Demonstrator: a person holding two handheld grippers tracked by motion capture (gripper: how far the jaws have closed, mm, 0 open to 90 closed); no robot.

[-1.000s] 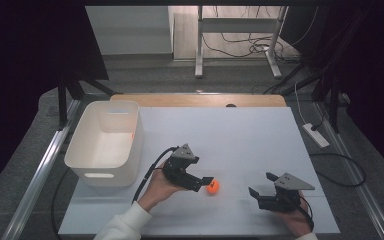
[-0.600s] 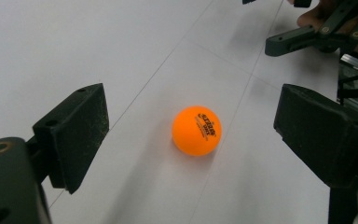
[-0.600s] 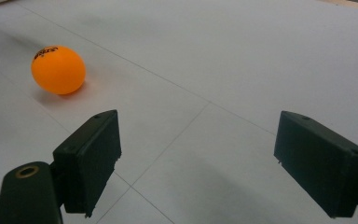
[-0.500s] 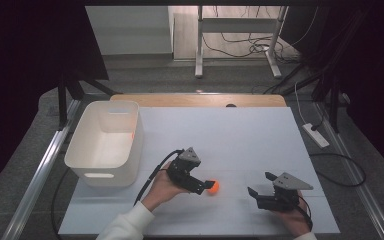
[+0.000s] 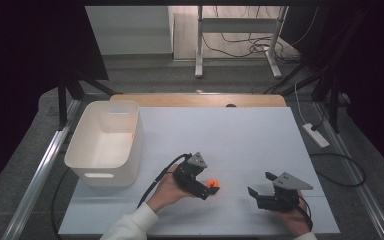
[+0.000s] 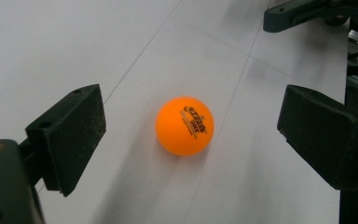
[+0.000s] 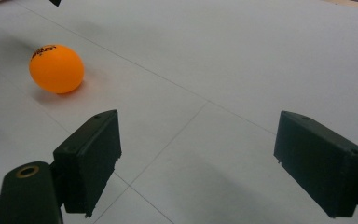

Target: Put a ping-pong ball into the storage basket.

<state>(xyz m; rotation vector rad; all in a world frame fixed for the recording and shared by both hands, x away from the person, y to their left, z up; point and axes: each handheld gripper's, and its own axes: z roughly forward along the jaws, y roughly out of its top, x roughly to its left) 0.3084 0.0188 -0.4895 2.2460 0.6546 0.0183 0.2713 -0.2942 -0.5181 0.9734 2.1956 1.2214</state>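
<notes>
The orange ball (image 6: 184, 126) lies on the white tabletop (image 5: 240, 135), toward the near edge and a little left of the middle; in the left gripper view it sits between the two black jaws of the left claw (image 6: 191, 140), which stand wide apart, neither one touching it; dark print shows on its upper side. In the high view the left claw (image 5: 206, 191) is low over the sheet with the ball (image 5: 212, 184) at its tip, the hand (image 5: 167, 192) gripping it from behind and a white sleeve (image 5: 130, 225) below; the right claw (image 5: 259, 192) is well apart to the right, also close to the near edge, jaws spread wide and holding nothing; its own view has the ball (image 7: 56, 68) off to the upper left, beyond its jaws. A white bin (image 5: 105, 172) stands at the left of the tabletop, near the left claw but not touching it.
</notes>
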